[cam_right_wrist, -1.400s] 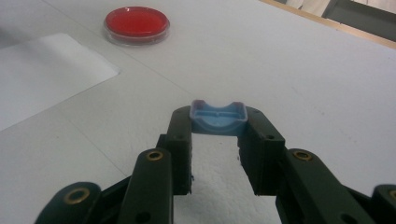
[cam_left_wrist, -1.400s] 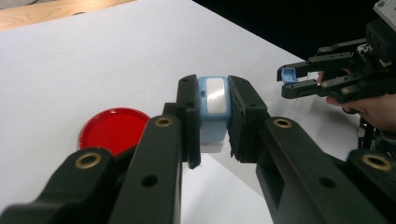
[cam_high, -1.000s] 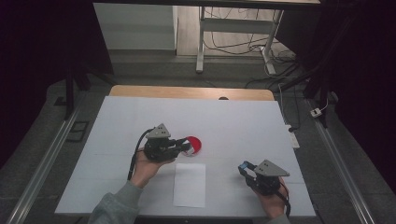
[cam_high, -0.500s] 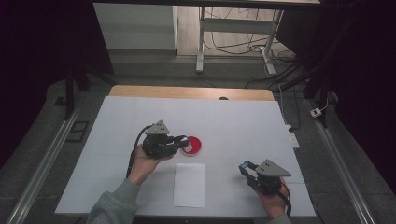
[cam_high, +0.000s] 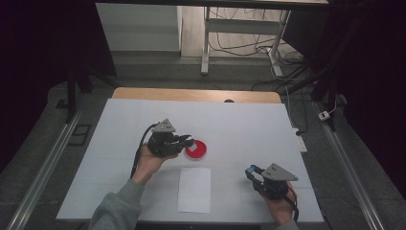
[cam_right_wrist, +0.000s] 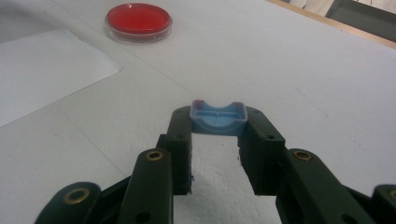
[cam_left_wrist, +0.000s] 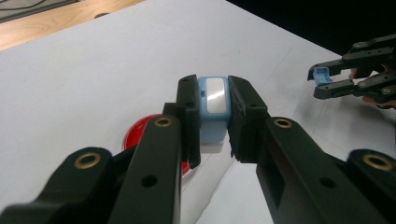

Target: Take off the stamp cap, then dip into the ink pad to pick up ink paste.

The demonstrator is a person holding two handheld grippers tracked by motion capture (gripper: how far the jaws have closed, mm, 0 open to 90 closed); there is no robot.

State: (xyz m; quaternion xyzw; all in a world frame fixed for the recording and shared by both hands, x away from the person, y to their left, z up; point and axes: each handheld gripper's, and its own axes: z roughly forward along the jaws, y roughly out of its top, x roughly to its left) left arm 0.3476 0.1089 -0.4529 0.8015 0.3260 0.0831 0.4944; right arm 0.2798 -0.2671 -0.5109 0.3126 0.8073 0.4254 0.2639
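Note:
My left gripper (cam_high: pixel 188 141) is shut on a small pale blue and white block (cam_left_wrist: pixel 213 105), held just above the left rim of a red round dish (cam_high: pixel 197 150) near the middle of the white table (cam_high: pixel 249 124). In the left gripper view the red dish (cam_left_wrist: pixel 138 134) lies below the jaws. At the table's front right, my right gripper (cam_high: pixel 250 173) is shut on a small blue curved cap (cam_right_wrist: pixel 218 117) and held low over the surface. The left gripper view also shows the right gripper (cam_left_wrist: pixel 328 80) with the blue cap (cam_left_wrist: pixel 320 74) far right.
A white paper sheet (cam_high: pixel 194 189) lies flat at the front middle, between the two hands. In the right gripper view the paper sheet (cam_right_wrist: pixel 42 70) is at the left and the red dish (cam_right_wrist: pixel 138 18) at the top left. A wooden strip (cam_high: pixel 191 94) edges the far side.
My left gripper has drifted slightly up and back over the dish's left edge, still holding the block. The right gripper has stayed where it was.

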